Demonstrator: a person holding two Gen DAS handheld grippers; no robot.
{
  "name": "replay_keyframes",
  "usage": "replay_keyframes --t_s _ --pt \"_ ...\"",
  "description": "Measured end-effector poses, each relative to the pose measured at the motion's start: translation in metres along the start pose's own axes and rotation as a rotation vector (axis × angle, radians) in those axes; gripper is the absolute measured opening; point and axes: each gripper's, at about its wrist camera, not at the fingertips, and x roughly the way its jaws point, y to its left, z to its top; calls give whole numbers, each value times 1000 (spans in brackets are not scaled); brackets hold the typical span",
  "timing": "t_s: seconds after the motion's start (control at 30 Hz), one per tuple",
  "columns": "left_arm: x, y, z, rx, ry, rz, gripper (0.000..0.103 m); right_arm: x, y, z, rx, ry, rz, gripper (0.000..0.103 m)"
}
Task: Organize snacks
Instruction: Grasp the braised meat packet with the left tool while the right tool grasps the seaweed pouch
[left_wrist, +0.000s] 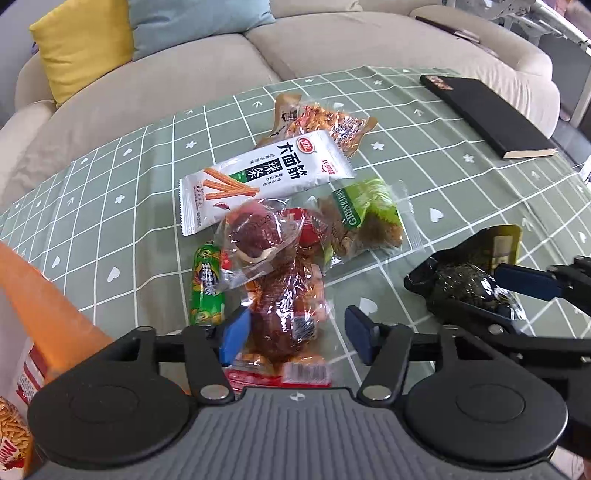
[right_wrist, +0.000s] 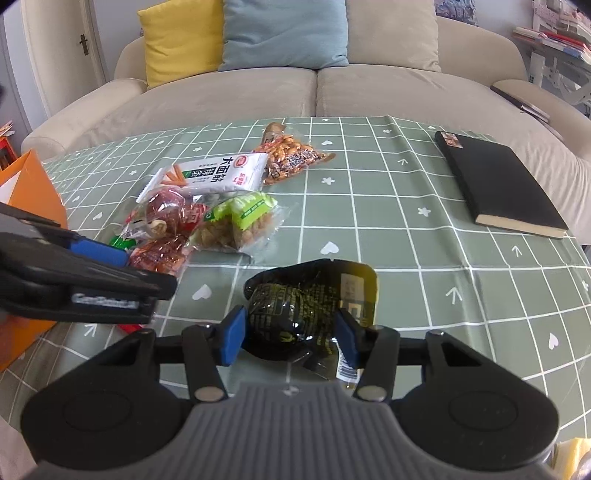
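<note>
Hovering over the snack pile, my left claw (left_wrist: 293, 338) was spread wide with its blue pads either side of a clear packet of reddish-brown meat (left_wrist: 288, 314), but neither pad really had it pinched, so nothing was gripped on that side. That packet sat at the bottom middle of the left wrist view, lying on the green checked counter (left_wrist: 129, 221).

My right claw (right_wrist: 291, 334) was a different story: the pads were closed in against a shiny black packet (right_wrist: 295, 314) with a gold strip, low in the middle of the right wrist view. Looked like a firm pinch on both sides. From the left camera you could see that same packet at the right edge, with the other claw's blue finger on it.

Rest of the pile, roughly centre frame in the left view:
- white spicy strip pack (left_wrist: 258, 177) with Chinese lettering, lying across the top of the heap
- peanut bag (left_wrist: 325, 122) just behind it, partly tucked under
- green-label bag (left_wrist: 365, 218) of brownish bits to the right
- clear pouch with a dark red date (left_wrist: 255, 230) in the middle
- small green sausage stick (left_wrist: 207, 284) on the left, just beside the meat packet

An orange paper bag (left_wrist: 48, 295) filled the lower left. A black notebook (right_wrist: 502, 184) lay well apart on the right of the counter, and a beige sofa (right_wrist: 295, 92) with yellow and blue cushions ran along the top.
</note>
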Motion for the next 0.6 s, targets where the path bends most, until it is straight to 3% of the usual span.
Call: replay_keyframes --t_s 0.13,0.27,0.43,0.6 --pt "9 1 2 -4 4 12 80 -1 0 -2 1 -7 2 51" --pt "15 5 7 -47 -4 -7 84 1 -2 -3 28 -3 13 59" --pt "12 8 7 -58 -9 -12 58 4 0 -4 25 1 15 65" --pt "8 3 4 -48 -3 -4 57 3 3 -4 9 11 2 56"
